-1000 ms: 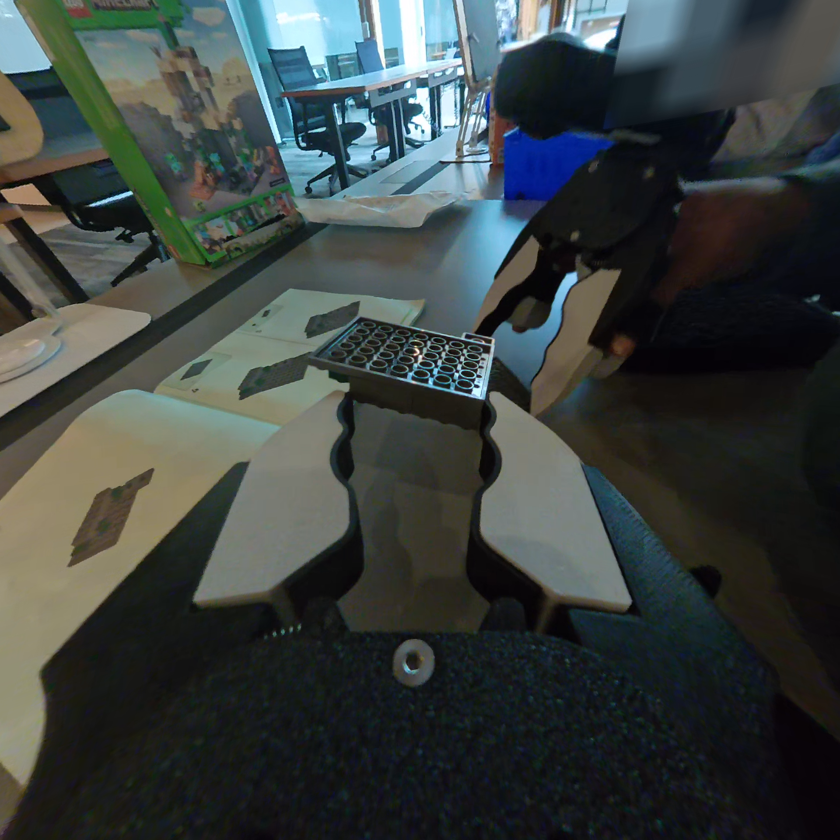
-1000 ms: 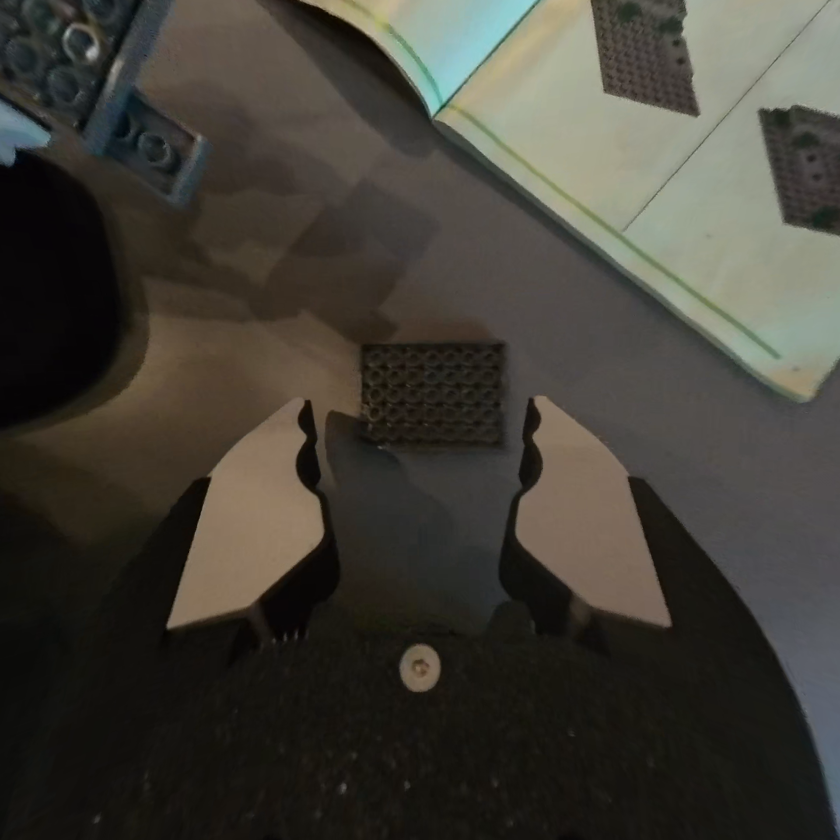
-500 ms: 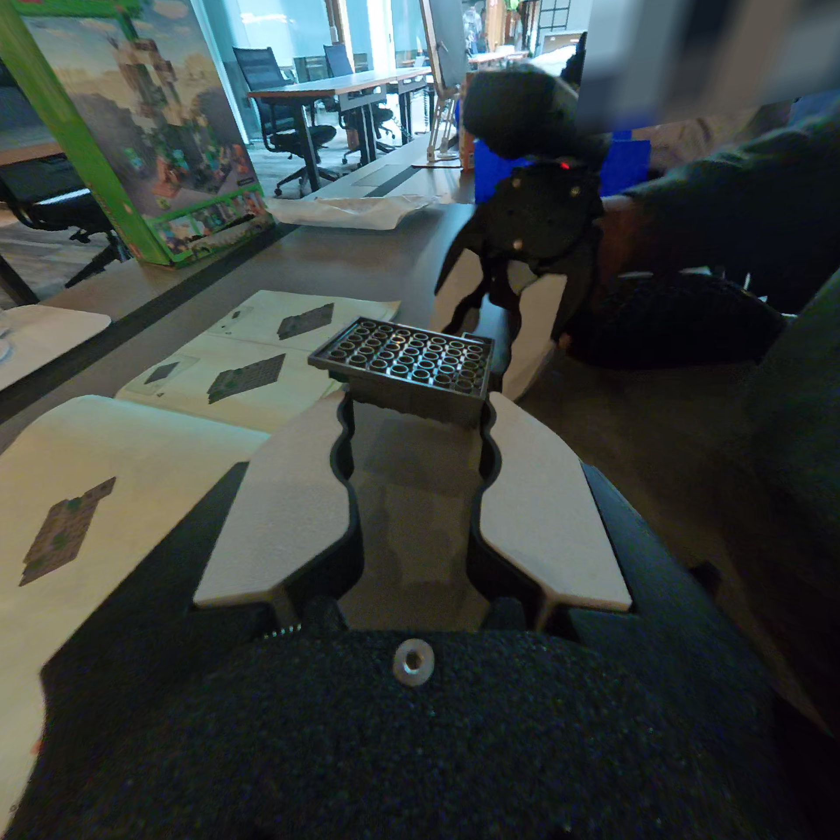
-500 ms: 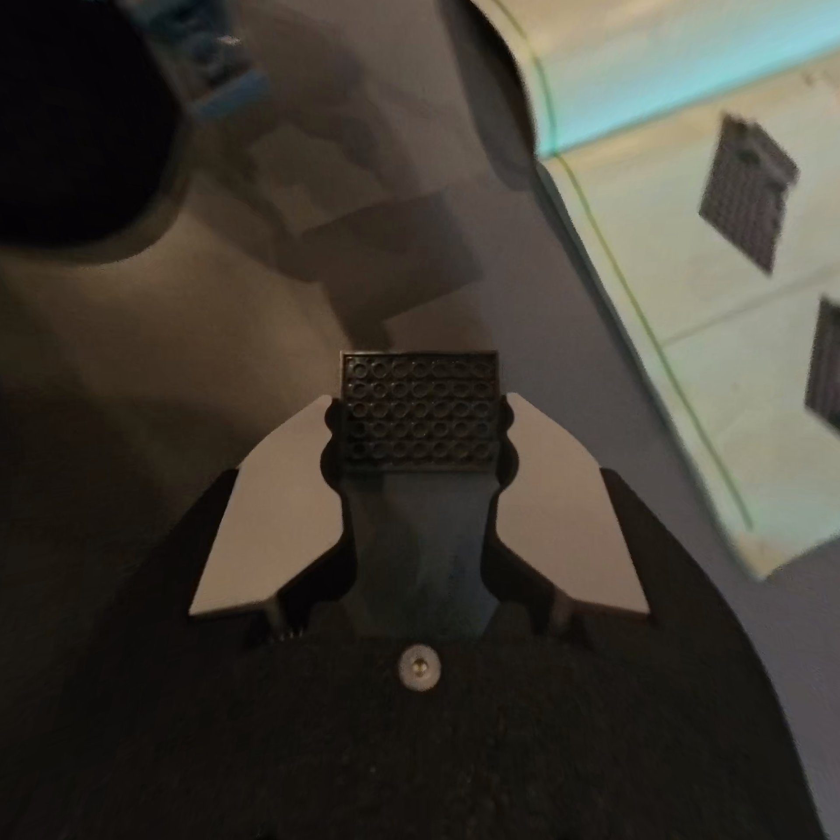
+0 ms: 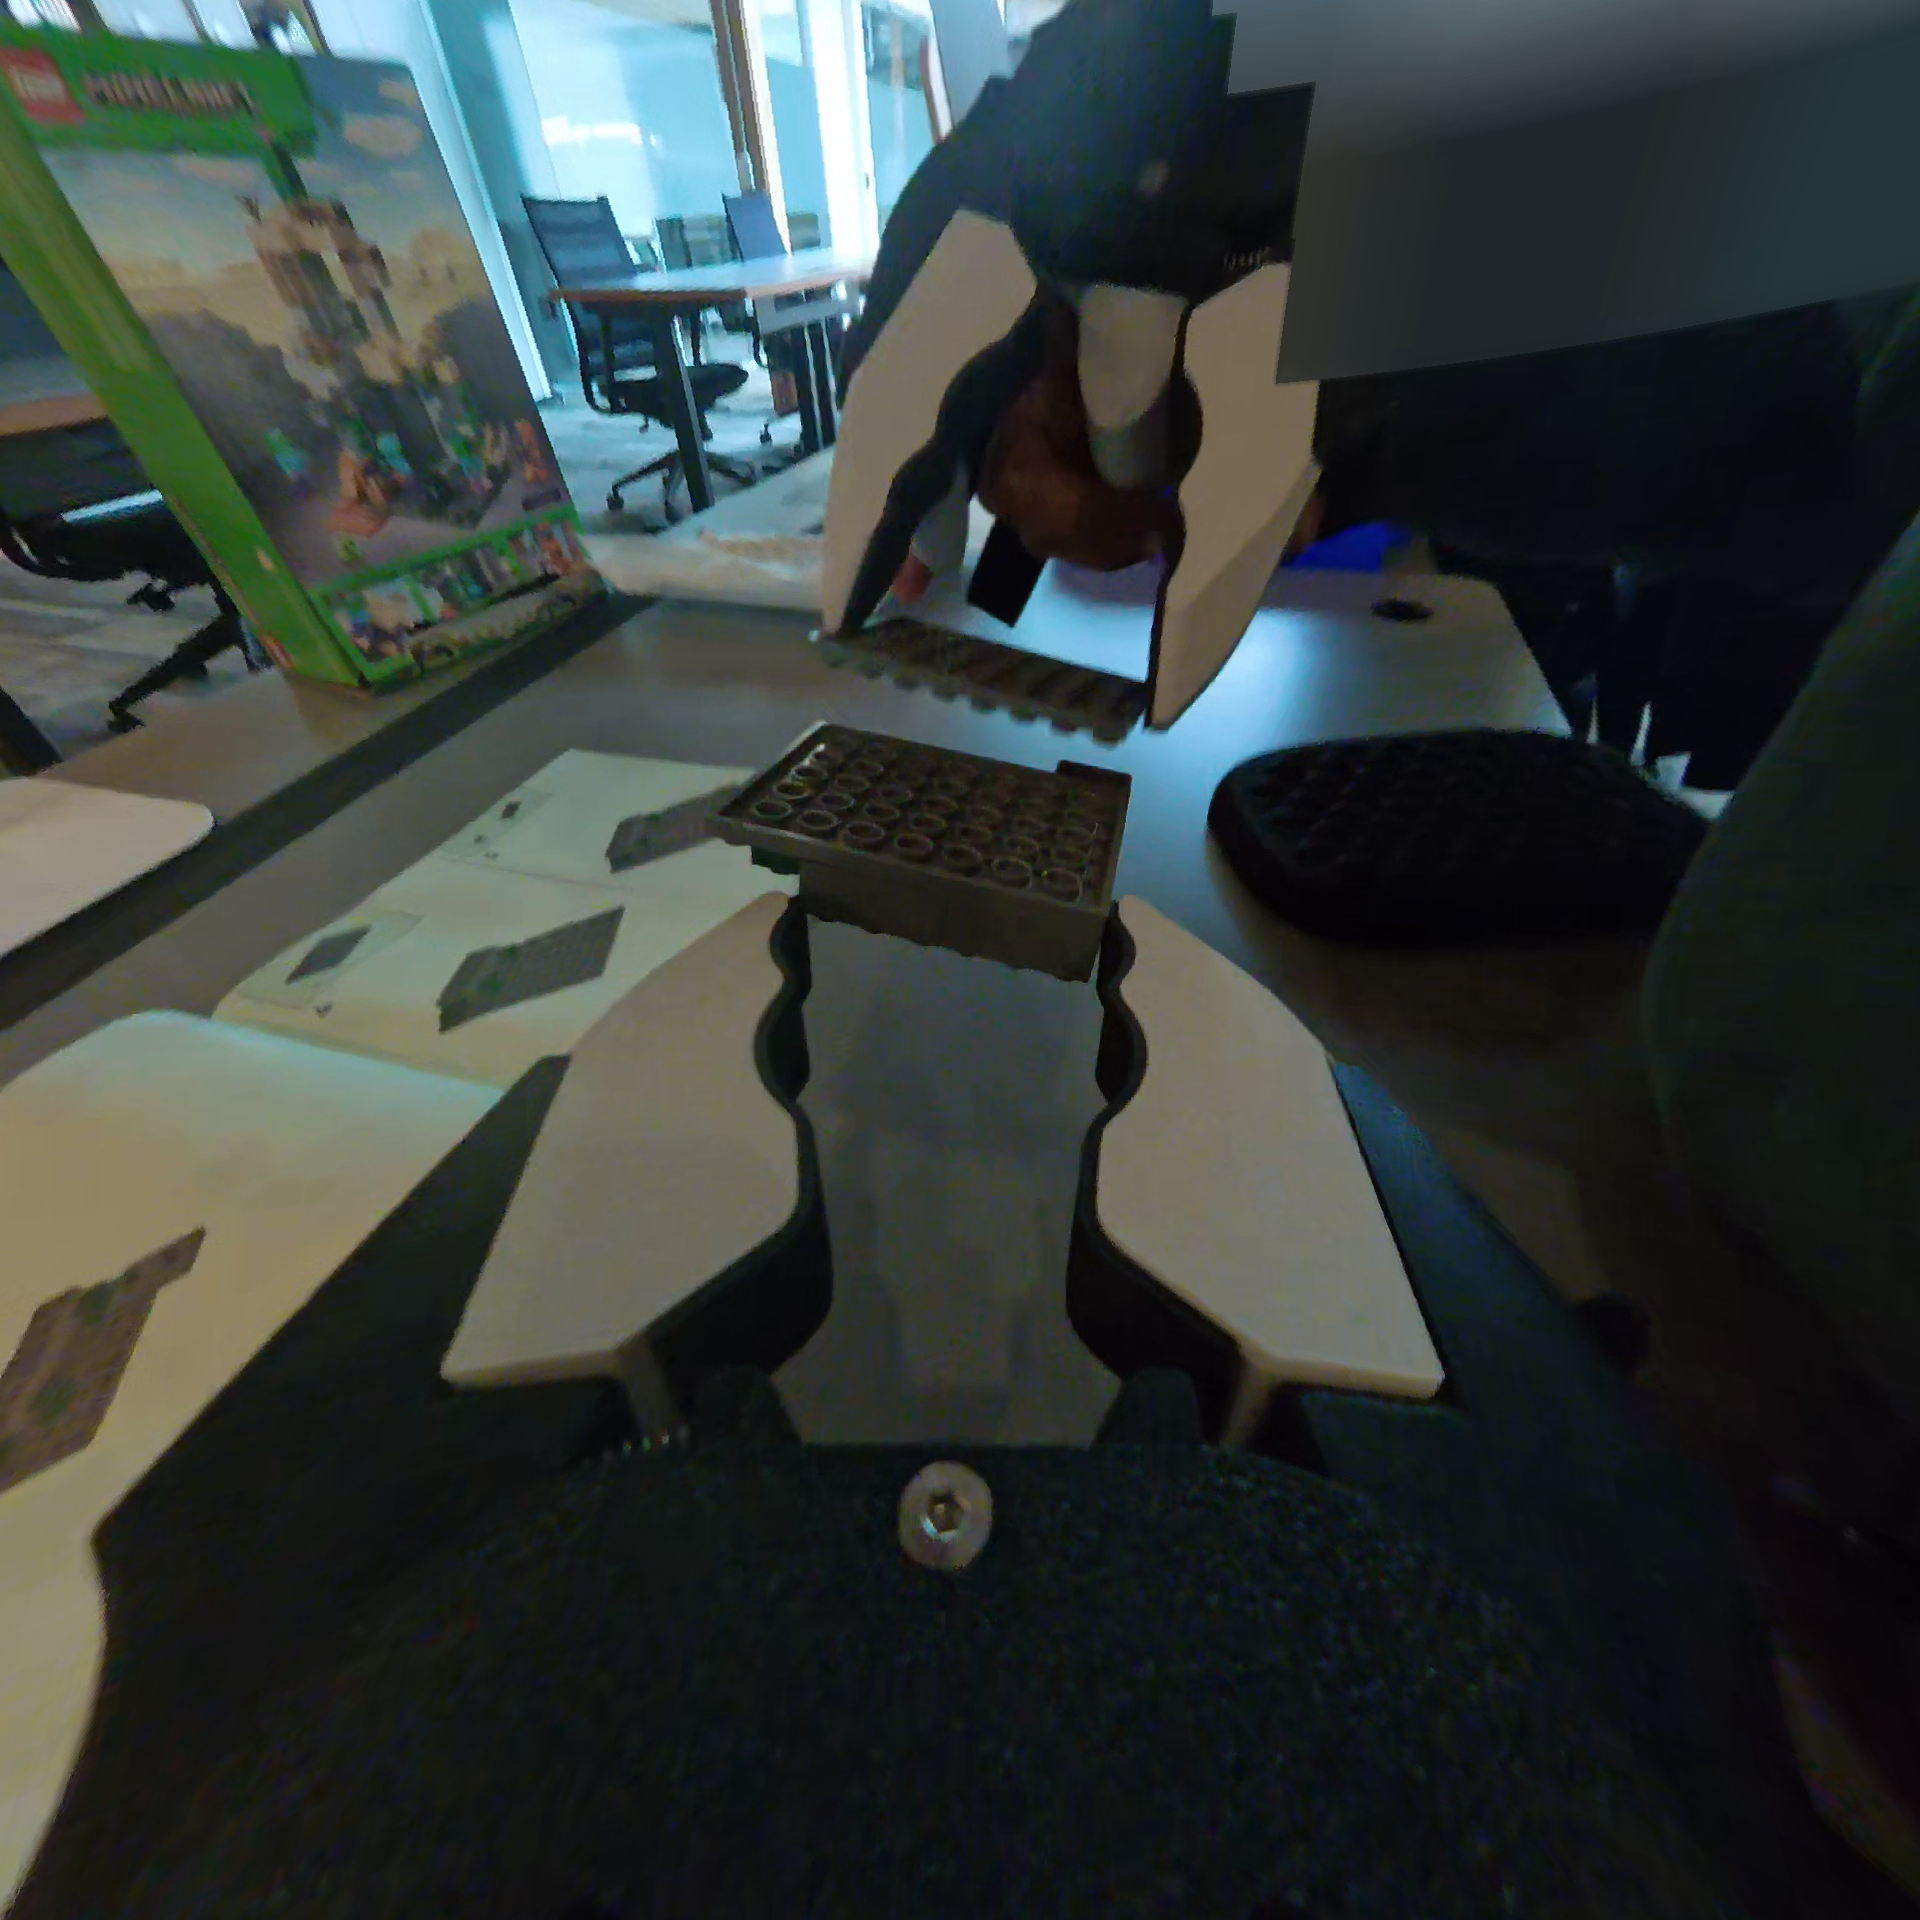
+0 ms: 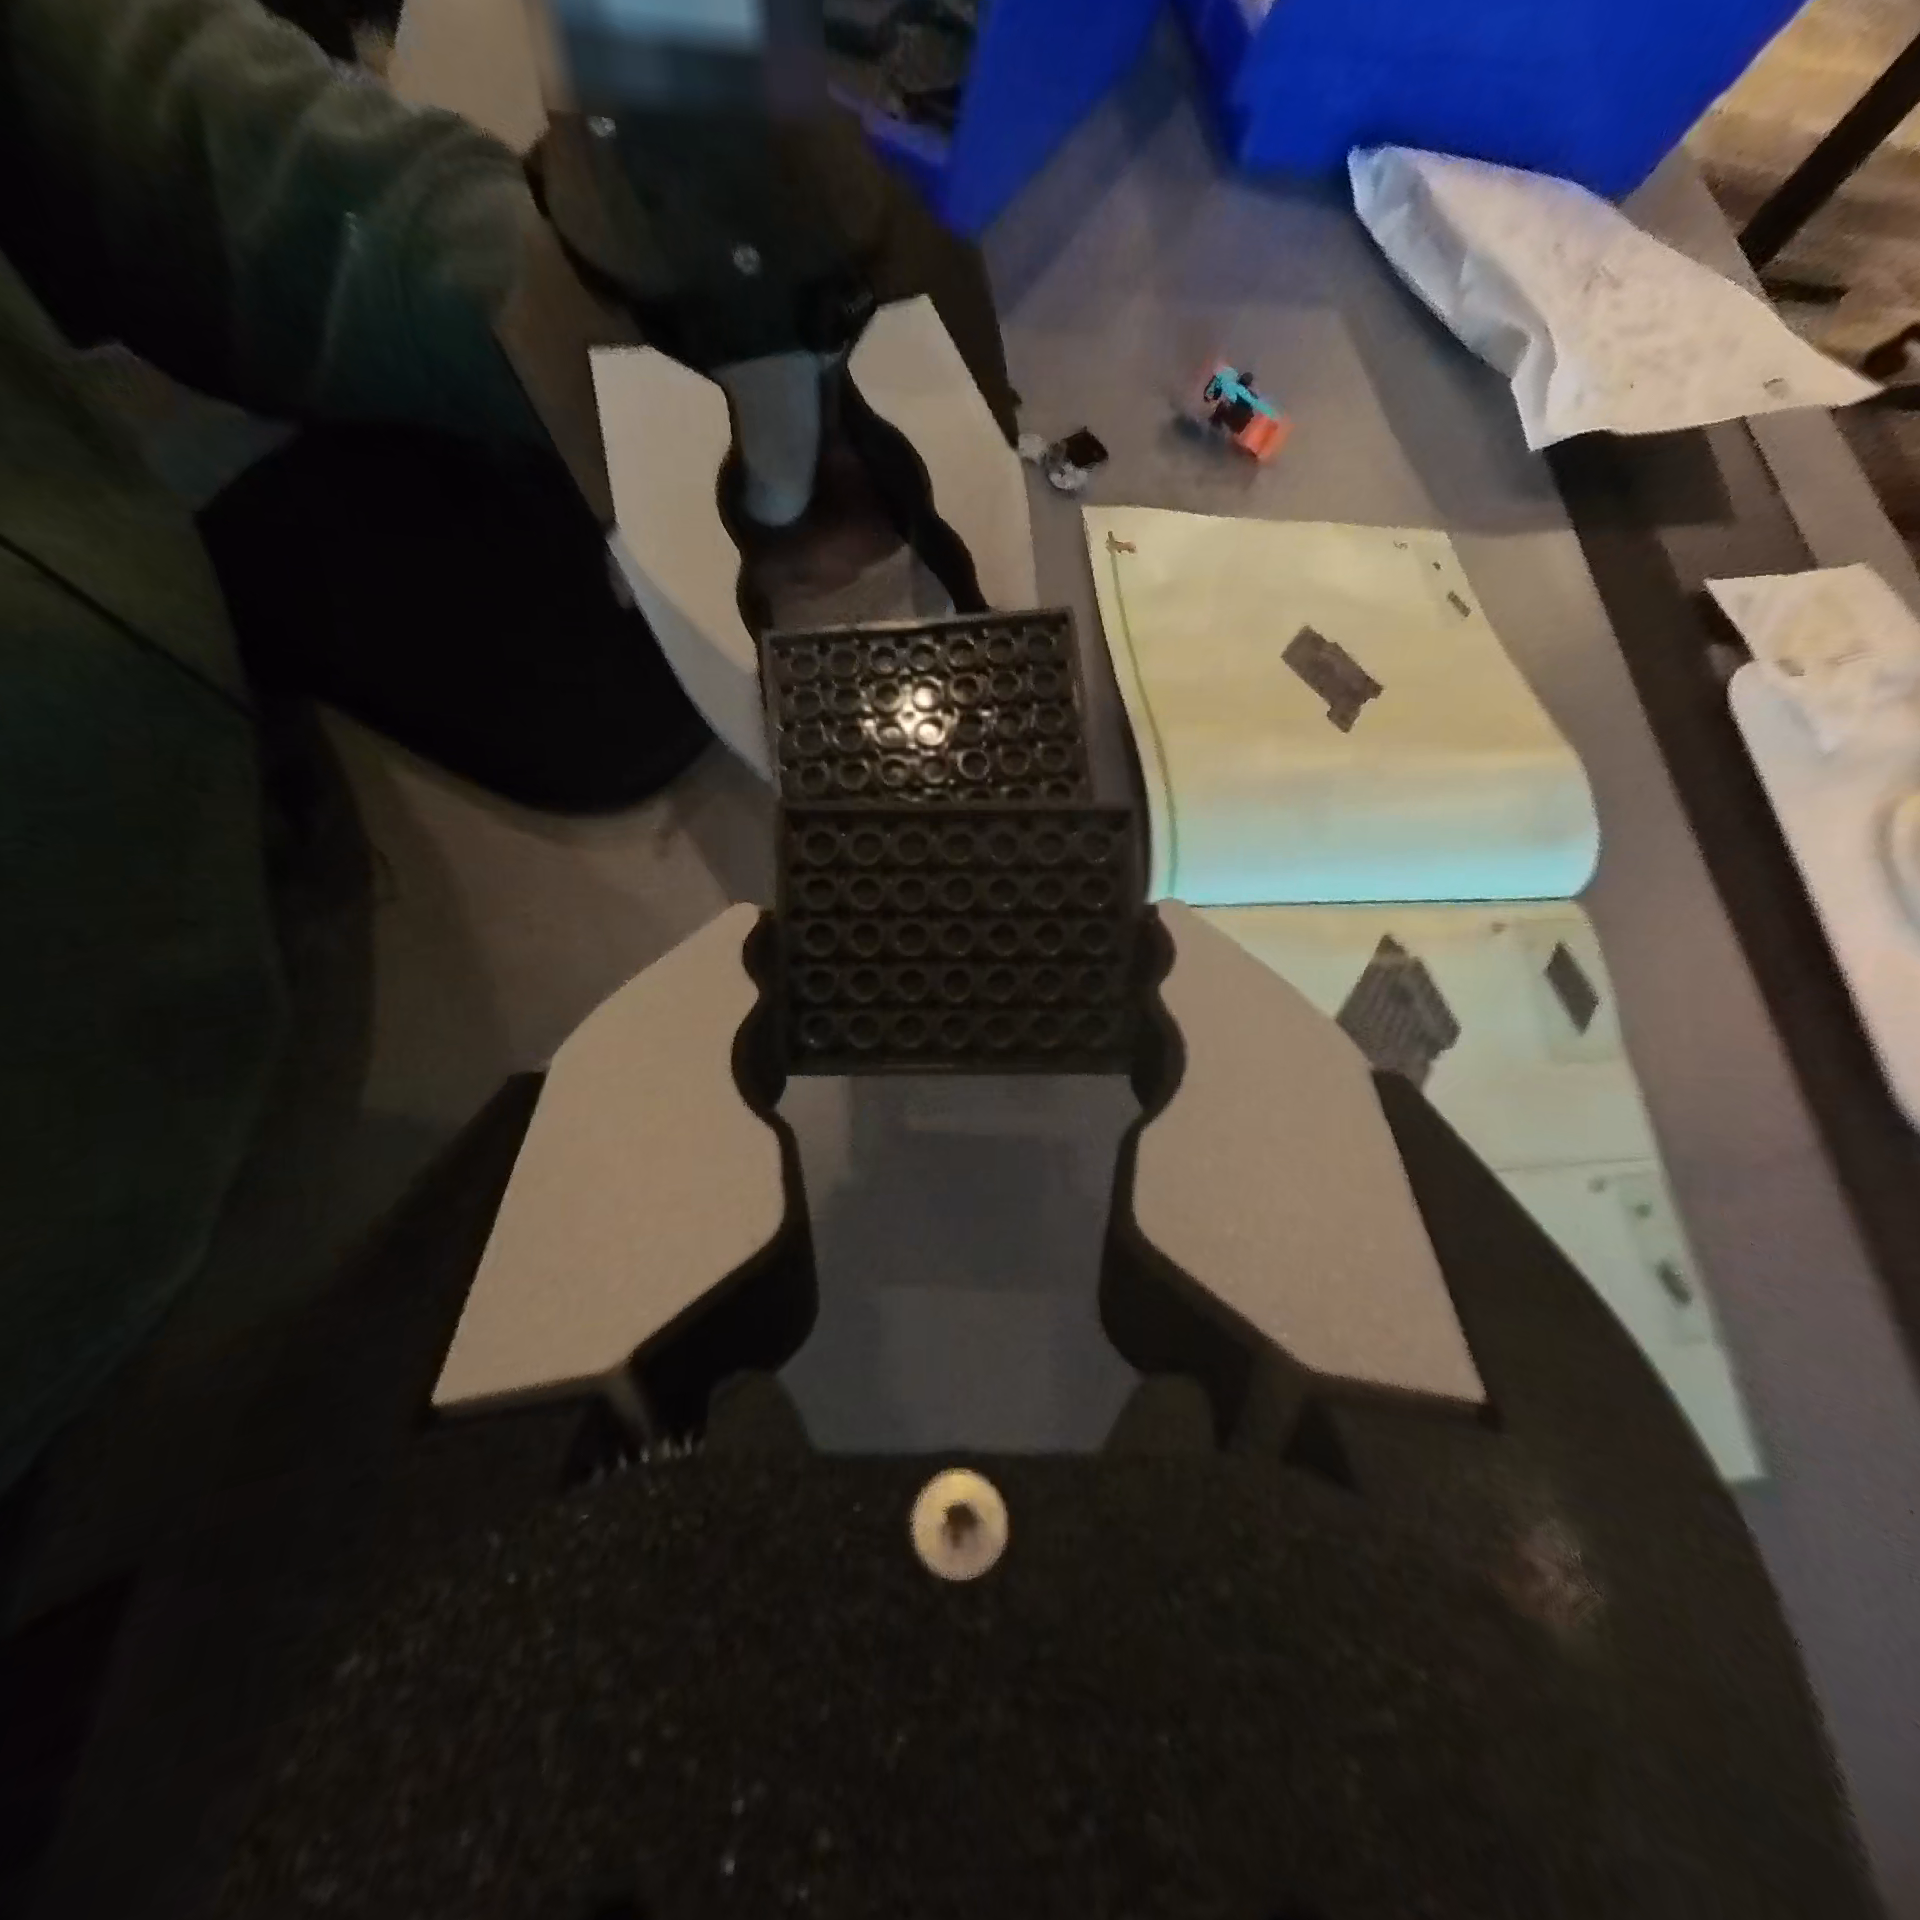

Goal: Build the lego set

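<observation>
My left gripper point(image 5: 951, 935) is shut on a dark grey lego plate assembly point(image 5: 925, 852), held above the table with its tubed underside up. My right gripper point(image 6: 956, 925) is shut on a second dark grey plate point(image 6: 956, 935). In the left wrist view the right gripper point(image 5: 997, 675) points down and holds its plate point(image 5: 987, 675) just above and beyond the left one, apart from it. In the right wrist view the left gripper's plate point(image 6: 925, 707) lies right past my plate's far edge, with the left gripper's white fingers point(image 6: 675, 582) behind it.
An open instruction booklet point(image 5: 520, 935) lies on the grey table to the left and also shows in the right wrist view point(image 6: 1351, 727). A green lego box point(image 5: 312, 395) stands at the back left. There is a black round pad point(image 5: 1455, 831), small loose pieces point(image 6: 1247, 416), a white bag point(image 6: 1558, 291) and a blue bin point(image 6: 1455, 83). The gap from one gripper's tips to the other's is roughly 5 cm.
My right gripper closed on the plate that lay on the table, lifted it and carried it over to the plate in my left gripper. The left gripper kept its hold.
</observation>
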A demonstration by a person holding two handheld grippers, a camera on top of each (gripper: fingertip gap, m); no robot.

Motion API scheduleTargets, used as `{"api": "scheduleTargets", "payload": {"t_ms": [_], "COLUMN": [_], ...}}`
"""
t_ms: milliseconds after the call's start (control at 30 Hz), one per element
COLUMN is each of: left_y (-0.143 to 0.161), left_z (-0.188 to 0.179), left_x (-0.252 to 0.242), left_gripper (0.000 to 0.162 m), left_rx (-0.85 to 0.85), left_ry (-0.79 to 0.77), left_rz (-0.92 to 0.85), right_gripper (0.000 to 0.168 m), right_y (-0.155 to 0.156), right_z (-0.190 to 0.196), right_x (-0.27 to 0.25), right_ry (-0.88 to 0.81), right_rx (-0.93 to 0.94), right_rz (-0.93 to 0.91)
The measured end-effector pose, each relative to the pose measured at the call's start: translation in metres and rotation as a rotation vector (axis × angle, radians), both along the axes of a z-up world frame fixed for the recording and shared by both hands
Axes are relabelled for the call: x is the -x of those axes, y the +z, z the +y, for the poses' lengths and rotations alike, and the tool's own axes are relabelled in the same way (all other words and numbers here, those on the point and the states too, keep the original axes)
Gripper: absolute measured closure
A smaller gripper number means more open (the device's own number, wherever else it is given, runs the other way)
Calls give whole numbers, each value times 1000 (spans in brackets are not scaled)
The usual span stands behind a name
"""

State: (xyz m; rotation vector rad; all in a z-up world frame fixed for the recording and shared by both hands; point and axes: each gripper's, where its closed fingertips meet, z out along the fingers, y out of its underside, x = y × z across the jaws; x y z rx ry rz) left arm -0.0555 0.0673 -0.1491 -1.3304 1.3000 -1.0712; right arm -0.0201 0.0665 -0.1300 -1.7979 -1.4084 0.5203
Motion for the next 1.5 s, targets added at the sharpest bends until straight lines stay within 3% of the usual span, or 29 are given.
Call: {"api": "scheduleTargets", "payload": {"t_ms": [467, 767, 1233, 1500], "left_y": [30, 33, 17, -21], "left_z": [-9, -9, -6, 6], "left_x": [8, 12, 17, -4], "left_gripper": [109, 109, 109, 109], "left_rx": [32, 8, 21, 74], "left_ry": [-4, 19, 30, -33], "left_rz": [-164, -172, -99, 79], "right_gripper": [103, 103, 102, 103], "right_y": [21, 21, 0, -48], "right_z": [-9, -9, -7, 1], "right_x": [8, 6, 11, -11], "right_ry": [118, 89, 92, 30], "right_rx": [-7, 26, 92, 222], "right_rz": [-197, -287, -376, -294]}}
